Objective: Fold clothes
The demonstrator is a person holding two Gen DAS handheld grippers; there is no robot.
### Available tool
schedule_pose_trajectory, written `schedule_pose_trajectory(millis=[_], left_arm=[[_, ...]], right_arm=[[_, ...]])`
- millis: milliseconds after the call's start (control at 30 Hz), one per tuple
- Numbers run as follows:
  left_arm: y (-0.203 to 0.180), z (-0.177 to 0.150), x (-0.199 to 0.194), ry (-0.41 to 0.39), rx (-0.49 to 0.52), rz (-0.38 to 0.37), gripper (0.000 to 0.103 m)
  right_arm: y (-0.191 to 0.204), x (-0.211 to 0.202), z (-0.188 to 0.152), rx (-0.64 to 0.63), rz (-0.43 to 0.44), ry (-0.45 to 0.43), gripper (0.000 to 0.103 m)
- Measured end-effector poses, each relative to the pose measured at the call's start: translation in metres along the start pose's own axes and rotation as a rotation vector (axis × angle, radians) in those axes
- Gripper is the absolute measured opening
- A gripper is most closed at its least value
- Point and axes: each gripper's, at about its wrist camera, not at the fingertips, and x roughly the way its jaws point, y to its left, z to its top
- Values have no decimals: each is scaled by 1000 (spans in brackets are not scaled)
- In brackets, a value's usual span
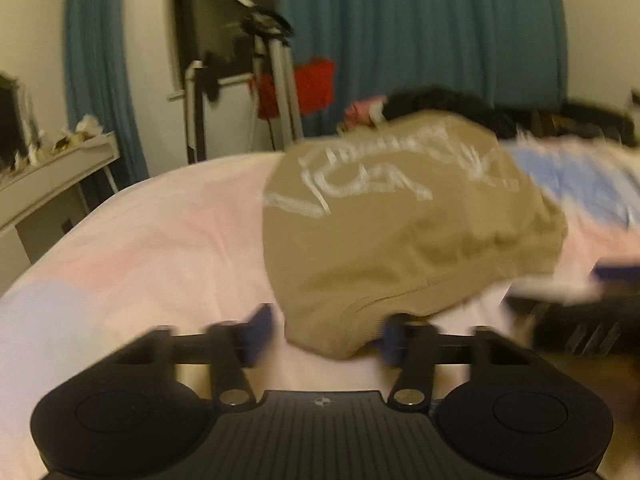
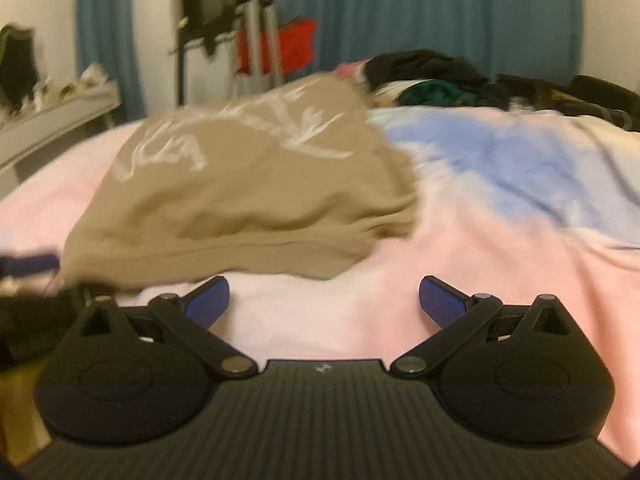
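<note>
A tan shirt [image 1: 400, 232] with white lettering lies crumpled on the pink and blue bed cover [image 1: 160, 240]. My left gripper [image 1: 326, 330] is open, and the shirt's near corner hangs between its blue pads [image 1: 260, 320]; the view is blurred. In the right wrist view the same tan shirt [image 2: 240, 192] lies ahead and to the left. My right gripper [image 2: 324, 296] stands open over bare pink cover [image 2: 480, 280], just short of the shirt's hem, with nothing between its fingers. The left gripper [image 2: 28, 264] shows blurred at that view's left edge.
A heap of dark clothes [image 2: 440, 72] lies at the far end of the bed. Behind it stand a tripod [image 1: 276, 80], something red [image 1: 316, 84] and blue curtains [image 1: 420, 32]. A white shelf with clutter [image 1: 52, 168] sits to the left.
</note>
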Motion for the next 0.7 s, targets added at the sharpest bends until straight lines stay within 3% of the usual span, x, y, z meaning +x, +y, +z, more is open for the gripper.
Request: schedule_pose_trajectory(millis=[33,167,300,433,500,567,700], left_arm=[[4,3,-1,-14,-35,-3,15],[20,17,-16,-110,-123,-2,11],[23,26,-32,-171,-137,-1,11],[21,21,-43,-183,-130,1,10],[18,22,-45,-184,-117,3,10],[14,22,-49,-200,-117,-10,9],[16,27,-68,-256,-144,-31,9]], right_arm=[[6,0,1,-36,10,-5,103],[30,-4,6,-150,31,-90,103],[52,-8,13,-227,7,-198,103],[45,-13,23,-160,-110,-308,103],[23,-15,28,-34,-142,-326,103],[2,-15,33,77,-176,-313,103],[-31,1,35,198,-269,-177,103]])
